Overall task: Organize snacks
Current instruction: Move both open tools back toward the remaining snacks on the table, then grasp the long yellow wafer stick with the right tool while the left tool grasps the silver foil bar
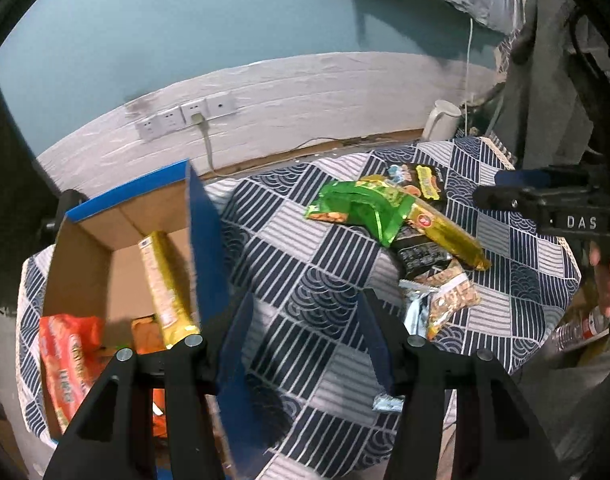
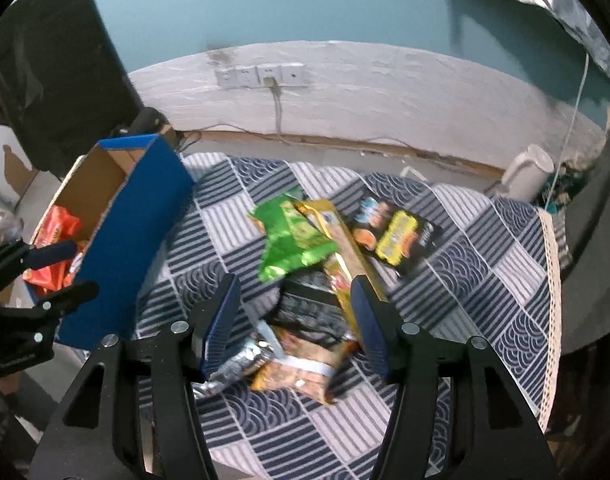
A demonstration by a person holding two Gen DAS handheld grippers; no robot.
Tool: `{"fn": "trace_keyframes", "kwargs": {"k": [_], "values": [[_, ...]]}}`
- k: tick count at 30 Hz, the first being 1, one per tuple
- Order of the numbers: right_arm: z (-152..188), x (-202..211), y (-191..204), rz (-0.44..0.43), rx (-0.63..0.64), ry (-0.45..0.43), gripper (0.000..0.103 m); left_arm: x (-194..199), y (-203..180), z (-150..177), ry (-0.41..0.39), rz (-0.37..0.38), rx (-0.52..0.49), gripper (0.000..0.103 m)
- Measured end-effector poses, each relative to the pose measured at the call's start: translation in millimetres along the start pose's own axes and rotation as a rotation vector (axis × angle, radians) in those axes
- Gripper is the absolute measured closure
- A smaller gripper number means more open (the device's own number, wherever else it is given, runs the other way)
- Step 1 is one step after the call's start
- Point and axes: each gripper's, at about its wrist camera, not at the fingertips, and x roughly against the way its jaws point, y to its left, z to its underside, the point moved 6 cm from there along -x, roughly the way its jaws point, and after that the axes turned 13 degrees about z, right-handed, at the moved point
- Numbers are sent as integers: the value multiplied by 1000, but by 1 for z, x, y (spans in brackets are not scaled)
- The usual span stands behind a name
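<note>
The left gripper (image 1: pixel 305 340) is spread wide with nothing between its blue fingers (image 1: pixel 235 344), hanging above the patterned cloth (image 1: pixel 305 248) that covers the counter. Just to its left stands the blue cardboard box (image 1: pixel 209 240), and the gripper's left finger sits right by the box's near wall. Inside the box a gold packet (image 1: pixel 165 284) leans lengthwise, with an orange bag (image 1: pixel 65 356) lying nearer the gripper's base. Ahead and to the right of this gripper lies the pile of loose snacks: a green bag (image 1: pixel 357 208) on top, a long gold bar pack (image 1: pixel 445 232) beside it, a black packet (image 1: pixel 425 182) beyond.

The right gripper (image 2: pixel 297 320) is also spread apart and empty, lowered over the same pile. Between its fingers lie a dark wrapper (image 2: pixel 309 304), a nut packet (image 2: pixel 301 376) and a silver foil pack (image 2: pixel 233 364), the last touching its left finger. The green bag (image 2: pixel 293 240) is just ahead of it, the box (image 2: pixel 133 232) well to its left
</note>
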Motion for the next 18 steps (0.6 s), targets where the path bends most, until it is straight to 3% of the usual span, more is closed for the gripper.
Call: {"fn": "trace_keyframes", "kwargs": {"k": [9, 18], "values": [[14, -43, -17, -10, 9, 66, 45, -31, -13, -4, 29, 26, -23, 48], [20, -94, -18, -27, 33, 119, 45, -68, -3, 1, 71, 52, 0, 48]]}}
